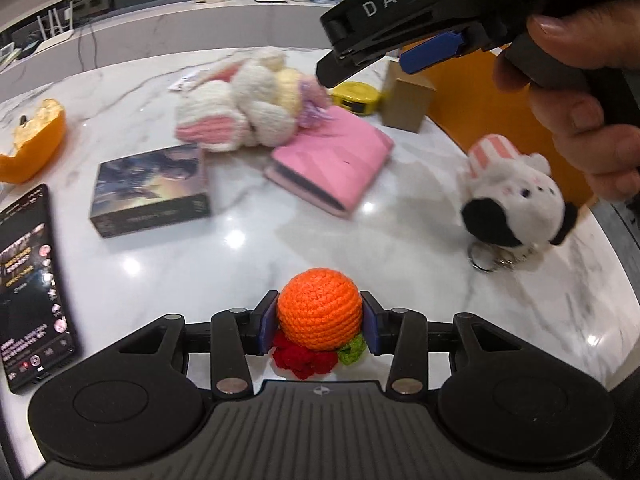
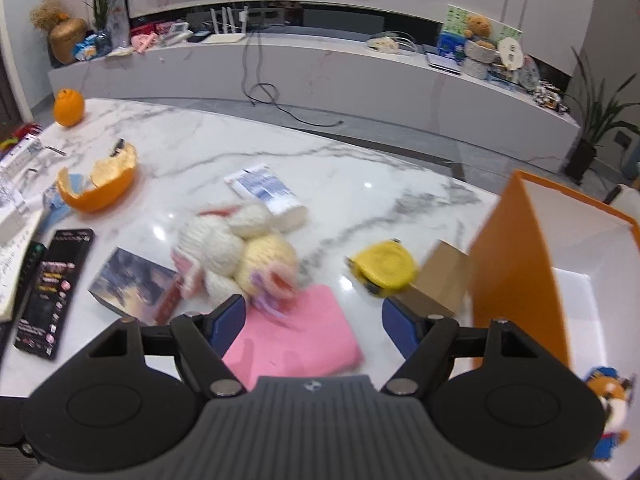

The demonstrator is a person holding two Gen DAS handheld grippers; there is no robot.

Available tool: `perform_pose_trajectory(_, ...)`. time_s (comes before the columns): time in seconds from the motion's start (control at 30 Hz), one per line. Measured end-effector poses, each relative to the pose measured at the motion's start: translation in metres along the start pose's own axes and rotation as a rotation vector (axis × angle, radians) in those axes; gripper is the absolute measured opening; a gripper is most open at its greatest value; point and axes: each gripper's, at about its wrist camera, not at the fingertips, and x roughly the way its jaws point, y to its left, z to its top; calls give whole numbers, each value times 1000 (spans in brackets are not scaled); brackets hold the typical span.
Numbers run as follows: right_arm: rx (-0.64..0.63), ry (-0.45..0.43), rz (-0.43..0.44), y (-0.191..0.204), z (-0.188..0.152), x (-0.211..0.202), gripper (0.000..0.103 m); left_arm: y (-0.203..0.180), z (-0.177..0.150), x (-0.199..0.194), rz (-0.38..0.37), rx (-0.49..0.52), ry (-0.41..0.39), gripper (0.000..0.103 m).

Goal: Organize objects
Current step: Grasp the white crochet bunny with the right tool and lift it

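So the left claw (image 1: 320, 326) is pinching the crocheted orange ball (image 1: 320, 314) square between its two blue pads, with the red and green knitted bits (image 1: 308, 360) dangling underneath it, and it's riding above the marble bench (image 1: 240, 256) rather than sitting on it. The right claw (image 2: 314, 320) is spread wide and holding nothing; in the left wrist view it's hanging up at the top right, above the yellow tape measure (image 2: 382, 266) and the little brown cardboard box (image 2: 438, 282). Right under its open jaws the pink wallet-looking thing (image 2: 294, 338) is lying flat, long side running roughly along the fingers, with the white and pink plush bunnies (image 2: 236, 256) just beyond its far end. The bit that matters, I think: the tall orange box (image 2: 516, 264) is standing open just to the right of the right claw, so that looks like the drop spot, and from the left claw it's off to the far right, past the panda keychain plush (image 1: 516, 200). So the ball is going to have to travel rightward across the bench, and the right claw is sitting pretty much in that lane. Phone (image 1: 32, 280) and the dark picture box (image 1: 152, 192) are lying off to the left, out of the way.
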Motion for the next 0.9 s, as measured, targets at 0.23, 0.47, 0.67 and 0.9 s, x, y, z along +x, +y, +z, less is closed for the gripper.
perform_pose_trajectory(0.23, 13, -37, 69, 28, 18, 16, 88, 24, 7, 1, 27, -50, -5, 49)
perform_pose_trajectory(0.47, 69, -5, 58, 49, 28, 49, 91, 28, 7, 1, 24, -45, -3, 49)
perform_pose_trajectory(0.67, 67, 24, -43, 54, 29, 76, 95, 32, 4, -1, 14, -37, -4, 50)
perform_pose_trajectory(0.9, 154, 84, -40, 44, 26, 93, 89, 35, 5, -1, 15, -40, -9, 50)
